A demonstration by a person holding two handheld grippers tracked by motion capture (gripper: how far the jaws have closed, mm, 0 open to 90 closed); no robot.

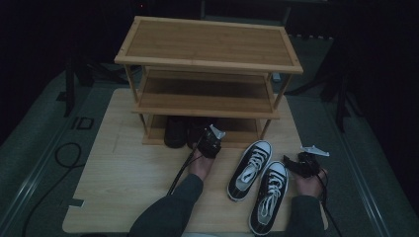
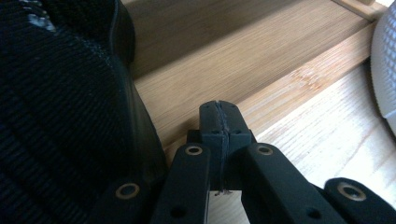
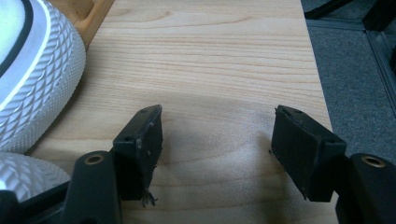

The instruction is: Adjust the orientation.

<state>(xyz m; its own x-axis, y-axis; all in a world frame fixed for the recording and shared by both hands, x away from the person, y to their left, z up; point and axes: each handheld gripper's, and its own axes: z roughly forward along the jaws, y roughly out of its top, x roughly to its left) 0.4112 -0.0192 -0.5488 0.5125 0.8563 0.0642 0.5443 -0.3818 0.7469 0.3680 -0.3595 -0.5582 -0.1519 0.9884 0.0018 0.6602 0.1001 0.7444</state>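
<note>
A three-tier bamboo shoe rack [image 1: 207, 44] stands at the back of the wooden table [image 1: 123, 173]. A pair of black shoes [image 1: 175, 131] sits on its bottom shelf. My left gripper [image 1: 210, 140] is at that shelf's front edge, just right of the black shoes. In the left gripper view its jaws are pressed together with nothing between them [image 2: 219, 121], the black mesh shoe [image 2: 60, 116] close on the left. Two black-and-white sneakers [image 1: 251, 168] [image 1: 269, 195] lie on the table. My right gripper [image 1: 296, 163] rests right of them, open and empty [image 3: 217, 140].
The rack's two upper shelves hold nothing. A sneaker's white rubber toe [image 3: 32, 70] sits left of the right gripper; the table's right edge and grey floor [image 3: 355, 70] are close on its right. A black cable [image 1: 66, 155] loops on the floor at left.
</note>
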